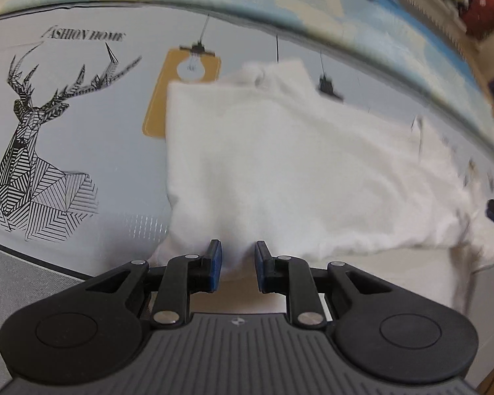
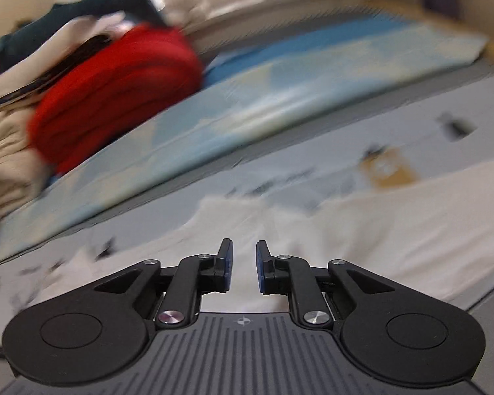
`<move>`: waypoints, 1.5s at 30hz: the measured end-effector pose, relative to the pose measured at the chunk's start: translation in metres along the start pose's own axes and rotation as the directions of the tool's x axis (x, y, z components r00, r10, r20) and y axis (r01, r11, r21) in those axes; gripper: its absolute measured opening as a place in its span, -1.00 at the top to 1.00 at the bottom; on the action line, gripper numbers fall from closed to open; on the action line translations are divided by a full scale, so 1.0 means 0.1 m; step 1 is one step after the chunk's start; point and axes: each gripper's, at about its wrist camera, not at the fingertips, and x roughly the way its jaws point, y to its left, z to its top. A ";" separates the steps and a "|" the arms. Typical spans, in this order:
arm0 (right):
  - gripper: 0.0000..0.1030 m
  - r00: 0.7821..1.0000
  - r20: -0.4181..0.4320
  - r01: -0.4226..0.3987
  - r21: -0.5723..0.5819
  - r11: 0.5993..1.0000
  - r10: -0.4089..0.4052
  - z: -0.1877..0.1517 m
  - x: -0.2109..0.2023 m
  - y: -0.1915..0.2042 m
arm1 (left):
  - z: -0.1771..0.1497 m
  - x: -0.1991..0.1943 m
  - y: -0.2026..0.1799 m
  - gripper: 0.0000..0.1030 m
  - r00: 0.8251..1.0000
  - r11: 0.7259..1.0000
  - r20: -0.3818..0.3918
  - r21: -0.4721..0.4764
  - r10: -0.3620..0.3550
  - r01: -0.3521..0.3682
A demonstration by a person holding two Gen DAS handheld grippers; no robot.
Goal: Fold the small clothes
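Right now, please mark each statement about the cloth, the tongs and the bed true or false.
1. The cloth is white. True.
2. The left tongs are clamped on the cloth. False: the pads stand apart with a gap.
3. A deer print lies left of the cloth in the left view. True.
4. The right tongs hold a red garment. False: the red pile lies far off, untouched.

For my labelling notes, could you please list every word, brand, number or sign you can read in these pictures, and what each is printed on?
"FASHION HOME": black capitals on the grey printed cover, above the line-drawn deer; the first letter is partly cut off.
Right wrist view: dark marks on the cover are too blurred to read.
No other text, number or brand is legible.
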 end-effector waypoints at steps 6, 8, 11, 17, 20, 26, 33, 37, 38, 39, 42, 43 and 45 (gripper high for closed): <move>0.51 0.952 -0.250 0.181 0.003 0.983 -0.175 -0.28 0.40 -0.37 | -0.01 -0.02 0.02 0.57 0.999 0.999 0.006 0.002 0.049 -0.049; 0.48 0.970 -0.193 0.167 0.093 0.981 -0.147 -0.17 0.22 -0.50 | 0.02 -0.16 -0.03 0.55 0.999 1.000 0.047 0.010 0.020 -0.020; 0.44 0.985 -0.023 0.170 0.090 0.981 -0.168 -0.01 -0.14 -0.59 | 0.06 -0.31 -0.12 0.47 0.996 1.000 0.090 0.021 -0.023 0.021; 0.34 0.930 0.155 0.289 0.259 0.922 -0.335 0.06 -0.65 -1.36 | 0.06 -0.50 -0.29 0.45 0.991 0.996 0.125 0.077 -0.055 0.046; 0.30 0.896 0.182 0.317 0.379 0.869 -0.406 0.02 -0.83 -1.90 | 0.06 -0.56 -0.30 0.43 0.989 0.996 0.135 0.080 -0.058 0.048; 0.07 0.842 0.176 0.356 0.528 0.771 -0.510 -0.03 -0.84 -2.86 | 0.03 -0.57 -0.26 0.43 0.991 0.995 0.129 0.094 -0.037 0.025; 0.04 0.851 0.168 0.289 0.641 0.711 -0.497 -0.13 -0.71 -3.39 | 0.03 -0.51 -0.23 0.43 0.993 0.995 0.116 0.101 -0.012 0.000; 0.05 0.841 0.207 0.260 0.655 0.710 -0.499 -0.10 -0.64 -3.47 | 0.02 -0.51 -0.23 0.43 0.993 0.994 0.113 0.109 -0.010 -0.002; 0.07 0.842 0.215 0.250 0.657 0.711 -0.495 -0.08 -0.63 -3.48 | 0.02 -0.51 -0.22 0.43 0.994 0.994 0.113 0.111 -0.009 -0.003; 0.30 0.842 0.219 0.246 0.657 0.713 -0.492 -0.06 -0.63 -3.48 | 0.02 -0.51 -0.21 0.43 0.993 0.994 0.114 0.110 -0.007 -0.006; 0.92 0.831 0.238 0.262 0.628 0.732 -0.502 -0.01 -0.60 -3.42 | 0.03 -0.53 -0.16 0.43 0.993 0.995 0.118 0.098 -0.001 -0.011; 0.93 0.817 0.261 0.273 0.611 0.743 -0.515 0.01 -0.62 -3.36 | 0.04 -0.54 -0.13 0.43 0.993 0.996 0.121 0.090 0.000 -0.011; 0.94 0.795 0.307 0.283 0.574 0.768 -0.523 0.08 -0.64 -3.20 | 0.05 -0.57 -0.09 0.43 0.992 0.997 0.128 0.076 -0.002 -0.008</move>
